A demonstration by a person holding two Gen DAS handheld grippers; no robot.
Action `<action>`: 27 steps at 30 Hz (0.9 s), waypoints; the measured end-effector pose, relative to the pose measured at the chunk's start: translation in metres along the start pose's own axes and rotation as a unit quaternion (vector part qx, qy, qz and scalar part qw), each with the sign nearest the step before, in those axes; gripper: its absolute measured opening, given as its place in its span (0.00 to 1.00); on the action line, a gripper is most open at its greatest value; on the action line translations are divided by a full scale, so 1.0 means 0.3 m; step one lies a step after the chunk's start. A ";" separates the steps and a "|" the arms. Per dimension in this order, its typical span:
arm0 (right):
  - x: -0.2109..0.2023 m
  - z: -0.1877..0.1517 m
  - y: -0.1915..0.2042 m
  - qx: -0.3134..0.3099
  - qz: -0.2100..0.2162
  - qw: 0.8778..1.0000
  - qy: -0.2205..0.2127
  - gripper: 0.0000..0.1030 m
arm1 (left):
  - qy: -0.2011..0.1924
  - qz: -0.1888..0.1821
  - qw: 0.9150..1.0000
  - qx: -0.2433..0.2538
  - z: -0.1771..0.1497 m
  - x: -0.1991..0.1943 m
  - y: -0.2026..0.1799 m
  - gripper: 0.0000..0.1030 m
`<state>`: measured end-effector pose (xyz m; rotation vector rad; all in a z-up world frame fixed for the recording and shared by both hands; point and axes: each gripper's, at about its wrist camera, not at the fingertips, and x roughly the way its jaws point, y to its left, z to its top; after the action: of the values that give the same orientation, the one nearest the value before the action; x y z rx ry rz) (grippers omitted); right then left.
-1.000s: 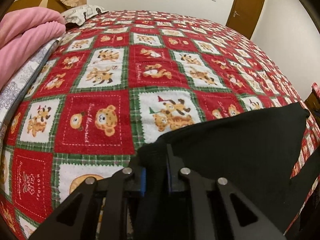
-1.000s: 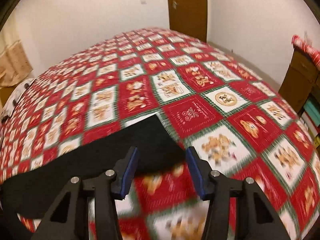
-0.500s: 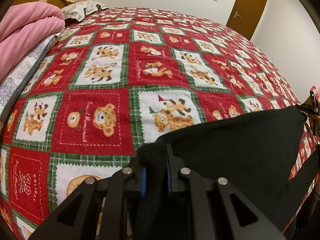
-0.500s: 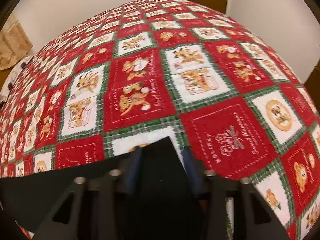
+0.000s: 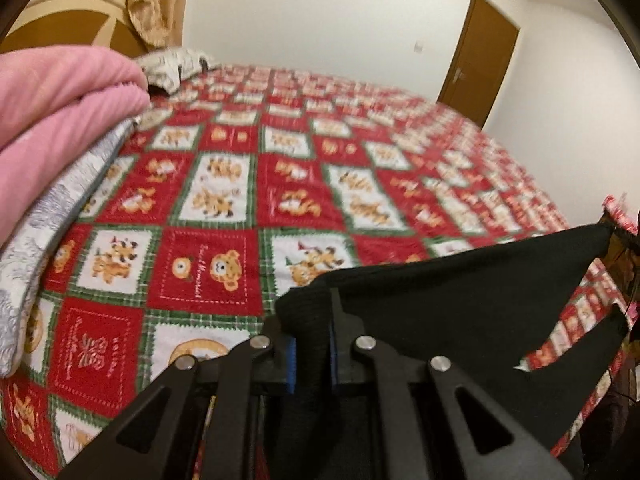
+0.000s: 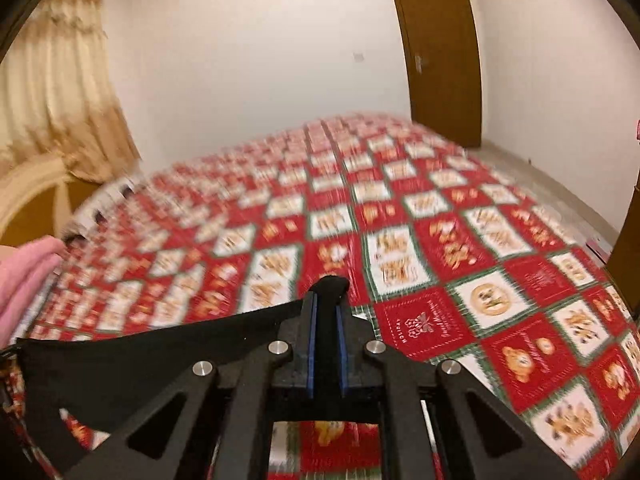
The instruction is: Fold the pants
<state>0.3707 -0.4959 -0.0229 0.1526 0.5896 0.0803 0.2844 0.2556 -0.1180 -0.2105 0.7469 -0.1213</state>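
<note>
Holding black pants (image 5: 460,304) up over the bed cover (image 5: 224,200), left gripper (image 5: 311,344) and right gripper (image 6: 326,320) both pinching cloth tight. Showing "HOLIDAY" on one red square (image 6: 424,322).

A wide bed (image 5: 224,216) spread with a red, green and white checked holiday quilt is enclosed by plain white walls (image 6: 260,60), a brown wooden door (image 6: 440,48) and golden curtains (image 6: 52,92).

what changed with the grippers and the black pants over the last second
The right hand-held gripper, open and beside the black pants a second ago, has closed on a corner of them. Both grippers have lifted, so the edge now hangs stretched between them above the bedspread. The left hand-held gripper kept its grip; the pink blanket stayed put.
</note>
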 end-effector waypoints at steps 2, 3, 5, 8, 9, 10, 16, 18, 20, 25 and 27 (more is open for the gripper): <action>-0.101 -0.039 -0.021 0.005 0.019 1.000 -0.023 0.08 | -0.032 -0.025 0.999 -0.006 -0.029 -0.062 0.001 0.11; -0.143 -0.062 -0.032 0.008 0.026 0.999 -0.030 0.08 | -0.045 -0.035 0.998 -0.004 -0.049 -0.088 0.000 0.11; -0.222 -0.126 -0.060 0.013 0.035 0.999 -0.039 0.08 | -0.075 -0.058 0.996 0.003 -0.101 -0.141 -0.003 0.11; -0.311 -0.227 -0.101 0.022 0.043 0.998 -0.039 0.08 | -0.100 -0.087 0.991 0.001 -0.186 -0.201 0.000 0.11; -0.335 -0.256 -0.113 0.024 0.044 0.998 -0.038 0.08 | -0.105 -0.092 0.990 0.003 -0.218 -0.217 -0.001 0.11; -0.356 -0.287 -0.124 0.026 0.045 0.998 -0.036 0.08 | -0.108 -0.099 0.989 0.006 -0.252 -0.228 0.000 0.11; -0.428 -0.479 -0.216 0.053 0.043 0.998 0.013 0.08 | -0.088 -0.122 0.988 0.017 -0.429 -0.234 -0.001 0.12; -0.438 -0.525 -0.223 0.051 0.042 0.997 0.034 0.09 | -0.076 -0.120 0.990 0.022 -0.476 -0.226 0.001 0.15; -0.451 -0.553 -0.231 0.049 0.040 0.997 0.047 0.10 | -0.073 -0.120 0.990 0.021 -0.503 -0.229 0.011 0.20; -0.503 -0.595 -0.240 0.038 0.012 0.997 0.060 0.15 | -0.075 -0.121 0.989 0.026 -0.554 -0.273 0.033 0.36; -0.521 -0.601 -0.251 0.036 -0.005 0.997 0.061 0.15 | -0.071 -0.115 0.990 0.032 -0.579 -0.282 0.040 0.44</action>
<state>0.1429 -0.5671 -0.0977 0.2156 0.7161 0.0587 0.1043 0.2573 -0.1891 -0.2418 0.5735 -0.3446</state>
